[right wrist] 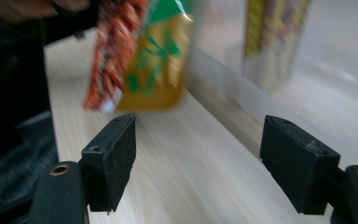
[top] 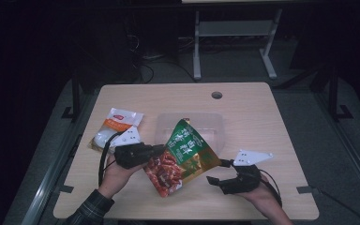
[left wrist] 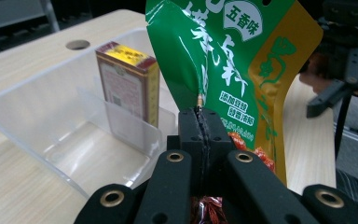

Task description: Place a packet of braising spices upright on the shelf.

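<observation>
Left gripper: jaws pinched fully together on the edge of the green snack bag. In the left gripper view the seam of the bag runs straight up out of the closed jaws, so I hold it by one side edge, clear of the table.

Right gripper: jaws stand wide apart, nothing between them; they sit just off the bag's far lower corner, not touching it. The right gripper view shows bare table between the two pads.

Key relation: the clear plastic bin lies directly ahead of my left jaws, just beyond the bag. The bag's long axis runs diagonally, green top tilted toward the bin, red bottom end trailing back toward the person. The left hand is the nearer one and already carries the load, so I judge it should do the placing.

Room: a small upright box stands in the bin against an inner divider, ahead and to the left of my jaws. The compartment nearer the jaws looks free. The near bin wall is the edge to clear; I judge the bag's trailing end could catch on it.

Aside: an orange-and-white pouch lies on the table behind the left gripper, well out of the path.
</observation>
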`<state>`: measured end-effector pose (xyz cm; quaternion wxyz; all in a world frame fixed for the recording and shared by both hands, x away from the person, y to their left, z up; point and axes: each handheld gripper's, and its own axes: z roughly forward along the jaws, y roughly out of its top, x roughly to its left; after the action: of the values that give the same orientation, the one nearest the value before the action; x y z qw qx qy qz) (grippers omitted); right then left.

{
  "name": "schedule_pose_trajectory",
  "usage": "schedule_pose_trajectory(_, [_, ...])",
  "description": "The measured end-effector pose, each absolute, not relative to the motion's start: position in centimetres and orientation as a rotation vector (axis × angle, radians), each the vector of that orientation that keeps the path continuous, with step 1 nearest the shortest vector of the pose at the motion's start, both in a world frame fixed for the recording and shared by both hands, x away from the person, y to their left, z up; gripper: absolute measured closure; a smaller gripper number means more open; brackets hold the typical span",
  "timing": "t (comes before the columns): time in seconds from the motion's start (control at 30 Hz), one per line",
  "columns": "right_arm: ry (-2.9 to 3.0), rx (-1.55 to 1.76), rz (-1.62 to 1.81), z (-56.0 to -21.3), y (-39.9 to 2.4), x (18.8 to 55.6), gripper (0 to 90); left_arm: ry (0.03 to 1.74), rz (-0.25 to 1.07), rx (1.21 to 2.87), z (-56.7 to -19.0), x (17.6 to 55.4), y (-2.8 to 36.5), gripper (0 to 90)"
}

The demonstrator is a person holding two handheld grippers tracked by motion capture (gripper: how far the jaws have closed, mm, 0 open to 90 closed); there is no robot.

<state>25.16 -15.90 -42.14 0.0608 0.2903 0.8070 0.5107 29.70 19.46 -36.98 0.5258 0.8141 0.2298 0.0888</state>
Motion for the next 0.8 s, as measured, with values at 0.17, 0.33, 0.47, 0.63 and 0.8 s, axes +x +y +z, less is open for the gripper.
schedule_pose_trajectory(0.17, [2.41, 0.871, 1.6, -41.8, -14.4, 25.8, 29.9, 0.554, 0.218, 1.912, -36.8, 29.5, 19.5, 89.5])
schedule_pose_trajectory(0.33, [2.375, 0.89, 1.724, -41.6, -13.5, 27.0, 42.7, 0.558, 0.222, 1.9, -36.9, 29.4, 19.5, 89.5])
schedule_pose_trajectory(0.47, [2.384, 0.894, 1.798, -41.6, -12.6, 27.8, 52.9, 0.56, 0.231, 1.882, -36.9, 29.3, 19.5, 89.5])
schedule_pose_trajectory(0.63, [2.36, 0.882, 1.844, -41.4, -11.9, 28.1, 62.4, 0.566, 0.228, 1.878, -37.0, 29.3, 19.5, 89.4])
schedule_pose_trajectory(0.8, [2.382, 0.852, 1.88, -41.4, -12.2, 28.7, 73.8, 0.568, 0.212, 1.864, -37.4, 29.3, 19.6, 89.3])
